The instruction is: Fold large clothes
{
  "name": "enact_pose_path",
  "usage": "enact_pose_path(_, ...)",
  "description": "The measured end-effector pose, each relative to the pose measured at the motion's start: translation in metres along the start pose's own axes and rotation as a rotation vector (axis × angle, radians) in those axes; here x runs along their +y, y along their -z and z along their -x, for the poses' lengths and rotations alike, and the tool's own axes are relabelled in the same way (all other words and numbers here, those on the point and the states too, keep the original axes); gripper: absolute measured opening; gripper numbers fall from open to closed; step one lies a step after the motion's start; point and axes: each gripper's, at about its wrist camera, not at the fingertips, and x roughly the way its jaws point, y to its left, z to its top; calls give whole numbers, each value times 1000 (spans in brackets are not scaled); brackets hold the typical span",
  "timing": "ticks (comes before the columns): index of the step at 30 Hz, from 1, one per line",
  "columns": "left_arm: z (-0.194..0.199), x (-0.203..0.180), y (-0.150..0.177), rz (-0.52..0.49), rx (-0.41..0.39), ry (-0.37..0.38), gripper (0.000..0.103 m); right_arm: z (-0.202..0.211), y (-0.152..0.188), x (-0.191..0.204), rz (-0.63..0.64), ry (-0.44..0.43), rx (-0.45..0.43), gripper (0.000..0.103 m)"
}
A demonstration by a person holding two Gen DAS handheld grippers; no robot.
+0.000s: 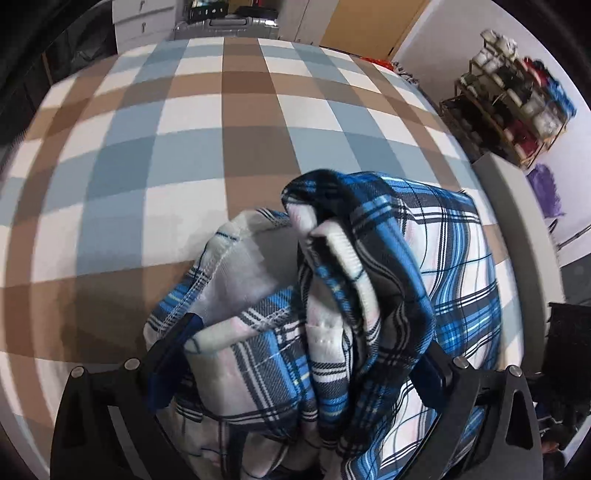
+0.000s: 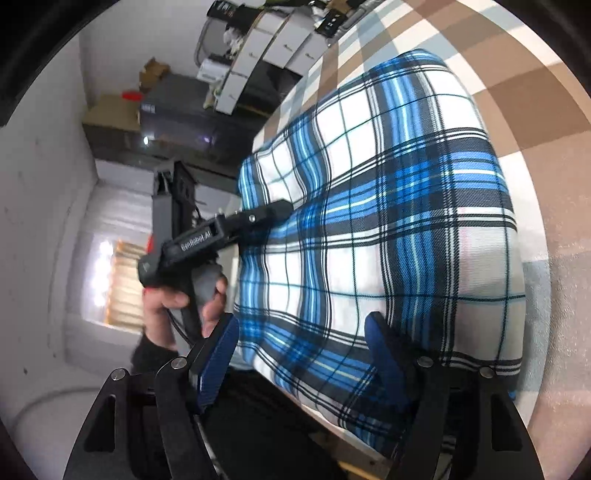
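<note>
A blue, white and black plaid garment [image 1: 458, 280] lies folded on the checked bed cover [image 1: 184, 147], with a bunched, doubled-over end close to the camera. My left gripper [image 1: 303, 350] stands wide open astride that bunch, and its pads are not pressing on it. In the right wrist view the same plaid garment [image 2: 388, 221] spreads flat over the bed cover [image 2: 517, 92]. My right gripper [image 2: 301, 343] is open at its near edge, one finger off the cloth and the other over it. A hand [image 2: 177, 302] holds the left gripper [image 2: 273, 210] at the garment's far-left edge.
A shoe rack [image 1: 509, 110] stands by the wall right of the bed. White drawers [image 1: 144, 26] and a silver suitcase [image 1: 225, 27] sit beyond the bed's far end. A dark cabinet [image 2: 177, 125] and a bright curtained window [image 2: 110, 277] lie beyond the bed's side.
</note>
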Motion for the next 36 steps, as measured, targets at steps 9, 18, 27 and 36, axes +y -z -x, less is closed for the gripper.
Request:
enact_pose_path(9,96,-47,7,-69,-190,289,93,-1,-4,-6,-16,-4,-7,73)
enact_pose_path(18,12,-36,12,-58,-45,262,86,0,-6,-13,-69,-78,-17,73)
enact_pose_path(27,16,-37,53,-215,-203,184,82,0,-5,-14,-96,-101,-20,72)
enact_pose_path(36,34,-58,83,-267,-281,128,82,39,-21,56,147,230,-295,98)
